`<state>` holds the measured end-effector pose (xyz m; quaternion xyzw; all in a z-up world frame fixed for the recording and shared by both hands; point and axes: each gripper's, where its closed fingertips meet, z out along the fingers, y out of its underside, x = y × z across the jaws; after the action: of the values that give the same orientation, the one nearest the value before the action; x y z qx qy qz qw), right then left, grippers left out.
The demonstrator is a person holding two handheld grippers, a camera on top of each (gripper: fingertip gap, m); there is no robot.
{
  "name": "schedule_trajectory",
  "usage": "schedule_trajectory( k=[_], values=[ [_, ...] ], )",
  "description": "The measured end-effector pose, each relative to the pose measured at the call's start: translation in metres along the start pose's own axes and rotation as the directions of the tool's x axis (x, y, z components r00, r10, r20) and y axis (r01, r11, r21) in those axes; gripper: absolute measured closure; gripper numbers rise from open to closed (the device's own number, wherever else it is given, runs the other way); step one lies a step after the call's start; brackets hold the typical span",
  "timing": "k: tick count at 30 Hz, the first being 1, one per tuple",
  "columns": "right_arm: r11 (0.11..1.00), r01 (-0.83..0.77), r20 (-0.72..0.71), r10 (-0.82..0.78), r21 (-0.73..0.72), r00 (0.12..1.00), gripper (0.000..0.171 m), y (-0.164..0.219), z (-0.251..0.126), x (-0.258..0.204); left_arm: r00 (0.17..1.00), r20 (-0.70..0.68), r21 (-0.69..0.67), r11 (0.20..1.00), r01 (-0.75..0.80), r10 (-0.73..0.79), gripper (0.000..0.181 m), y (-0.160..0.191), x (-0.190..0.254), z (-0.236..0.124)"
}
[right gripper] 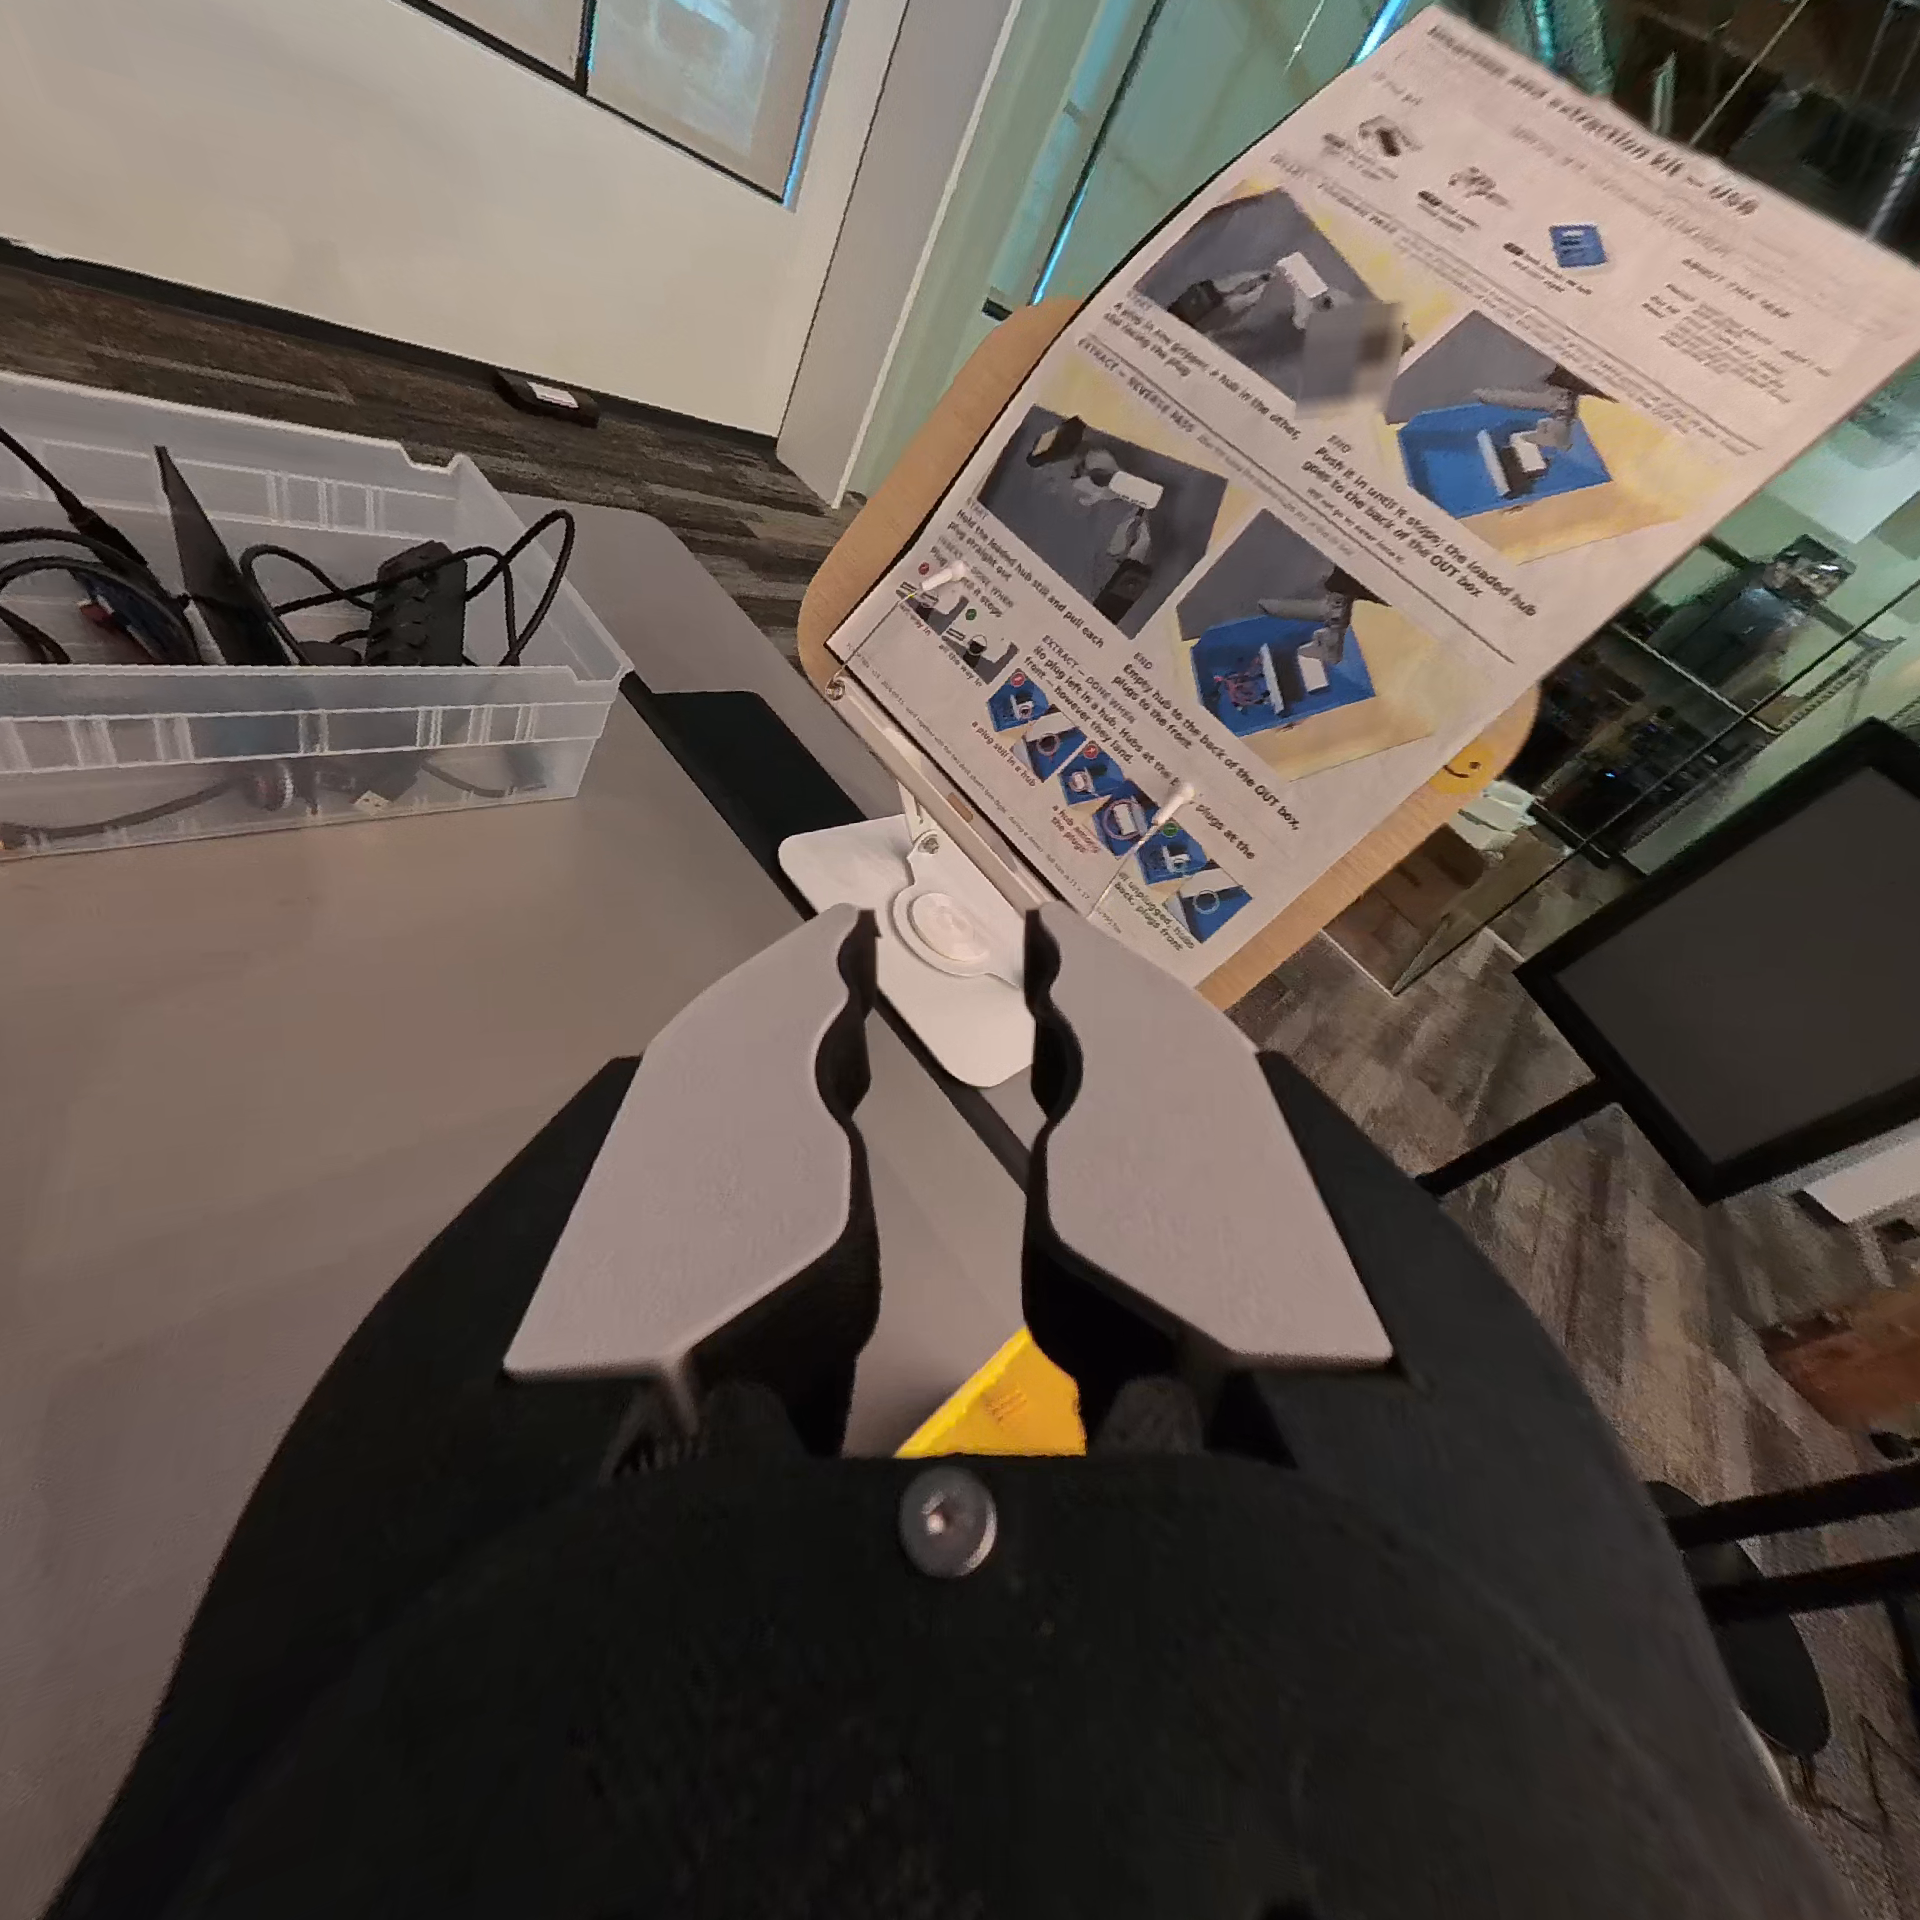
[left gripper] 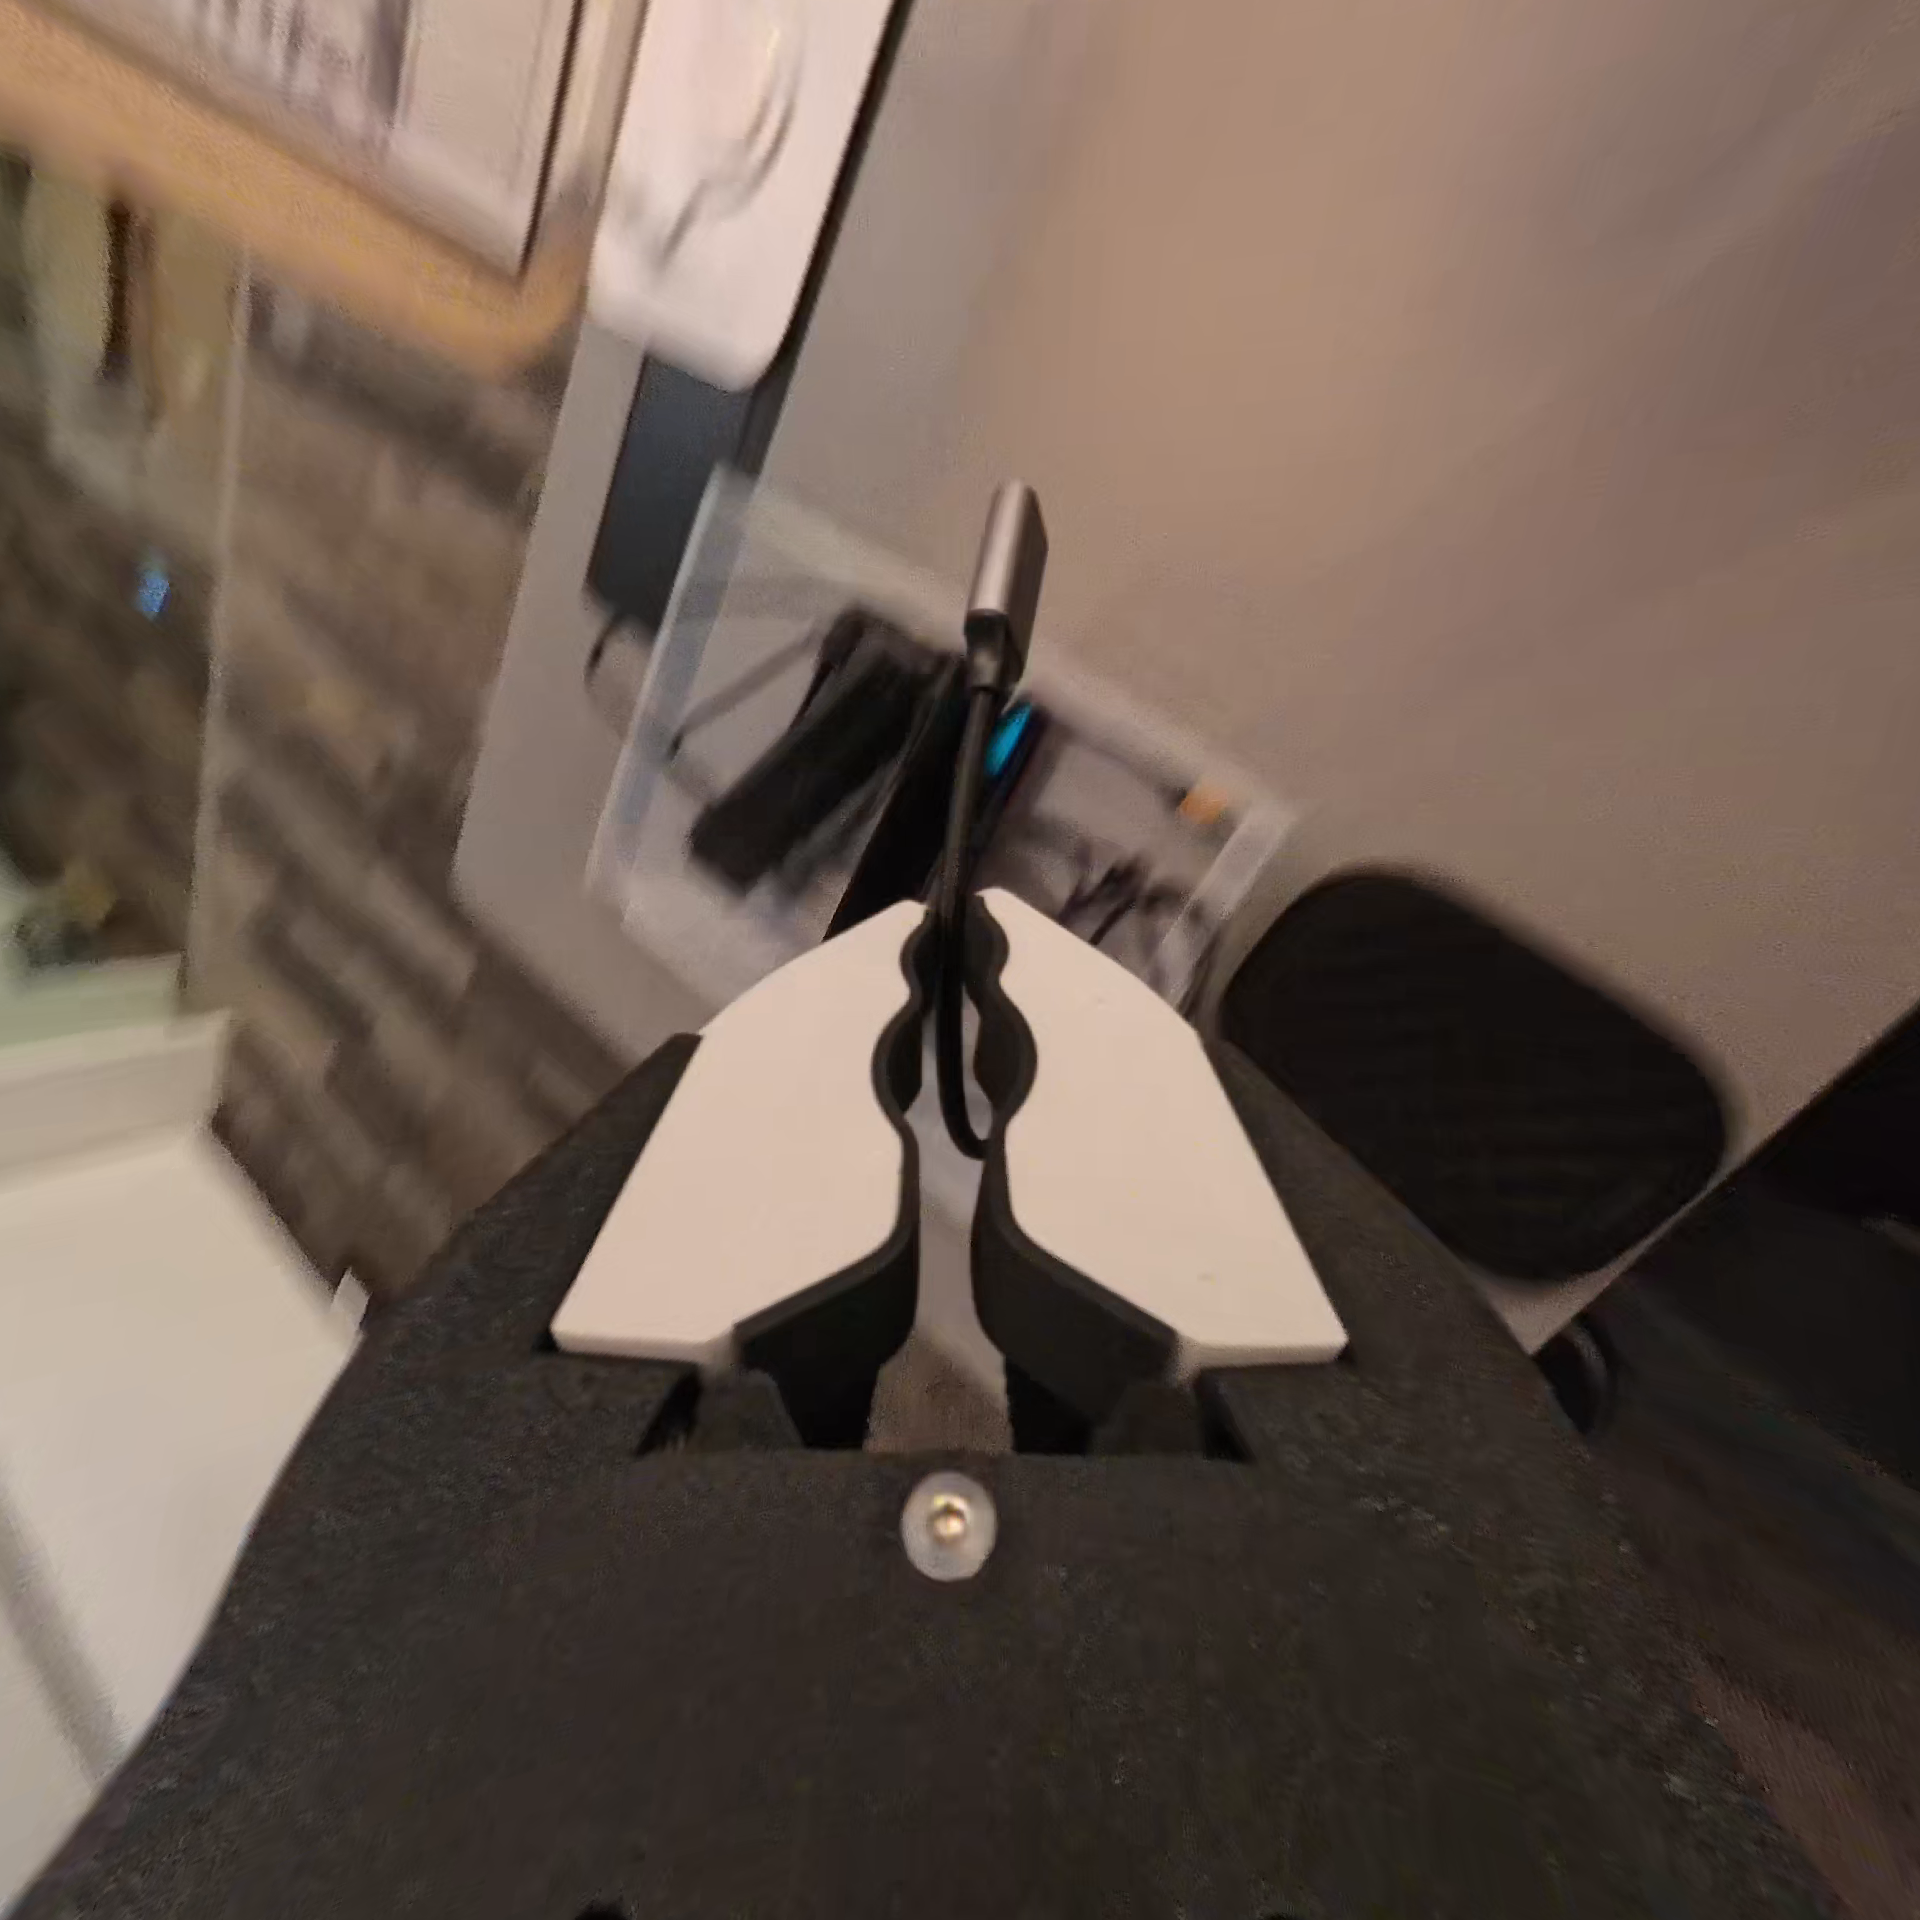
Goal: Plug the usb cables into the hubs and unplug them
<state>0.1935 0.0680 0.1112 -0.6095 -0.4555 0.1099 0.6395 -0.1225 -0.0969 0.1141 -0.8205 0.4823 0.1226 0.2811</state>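
Left gripper pinches a thin black cable, grey plug ahead; right gripper gapes empty. Regrip nearer the plug for stiffness before insertion.

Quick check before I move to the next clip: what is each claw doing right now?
Left claw: closed on a thin black cable with a grey plug end sticking out ahead.
Right claw: open, holding nothing.

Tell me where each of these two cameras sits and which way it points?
Left wrist view: on the left gripper, shut on a black cable with a grey plug, facing a blurred clear bin.
Right wrist view: on the open right gripper, facing an instruction sheet beyond the grey table.
Shared: the clear bin of cables.
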Motion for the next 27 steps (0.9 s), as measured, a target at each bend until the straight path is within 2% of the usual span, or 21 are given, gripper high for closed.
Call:
schedule_trajectory(
  k=[3,5,8,11,13,15,17,20,27],
  values=[
    [1.000,-0.011,-0.033,0.012,0.019,0.999,0.143,-0.003,-0.019,0.012,0.981,-0.192,0.159,0.987,-0.002,0.033,0.176,-0.077,0.045,0.027],
    [0.999,-0.028,-0.053,0.030,0.027,0.998,0.143,-0.004,-0.036,0.022,0.950,-0.313,0.240,0.968,0.076,0.003,0.176,-0.118,0.070,0.054],
    [0.997,-0.068,-0.070,0.071,0.042,0.995,0.143,-0.002,-0.064,0.035,0.852,-0.522,0.237,0.952,0.194,-0.044,0.177,-0.154,0.107,0.104],
    [0.997,-0.076,-0.087,0.079,0.035,0.993,0.143,0.003,-0.081,0.044,0.728,-0.676,0.150,0.946,0.286,-0.113,0.177,-0.175,0.133,0.155],
    [0.999,-0.041,-0.128,0.042,0.009,0.991,0.143,0.007,-0.085,0.050,0.688,-0.711,0.070,0.957,0.280,-0.149,0.177,-0.179,0.142,0.190],
    [1.000,-0.016,-0.111,0.014,-0.011,0.994,0.142,0.009,-0.082,0.046,0.683,-0.711,0.024,0.965,0.262,-0.168,0.177,-0.182,0.145,0.220],
    [1.000,-0.006,-0.088,0.005,-0.017,0.996,0.140,0.010,-0.076,0.041,0.695,-0.700,0.014,0.970,0.243,-0.164,0.177,-0.185,0.147,0.242],
    [1.000,-0.007,-0.065,0.006,-0.019,0.998,0.140,0.013,-0.069,0.039,0.755,-0.641,0.011,0.983,0.184,-0.134,0.176,-0.182,0.144,0.273],
    [0.999,-0.039,-0.054,0.039,0.005,0.998,0.140,0.017,-0.067,0.045,0.809,-0.574,-0.009,0.989,0.148,-0.126,0.176,-0.165,0.140,0.303]
  ],
)
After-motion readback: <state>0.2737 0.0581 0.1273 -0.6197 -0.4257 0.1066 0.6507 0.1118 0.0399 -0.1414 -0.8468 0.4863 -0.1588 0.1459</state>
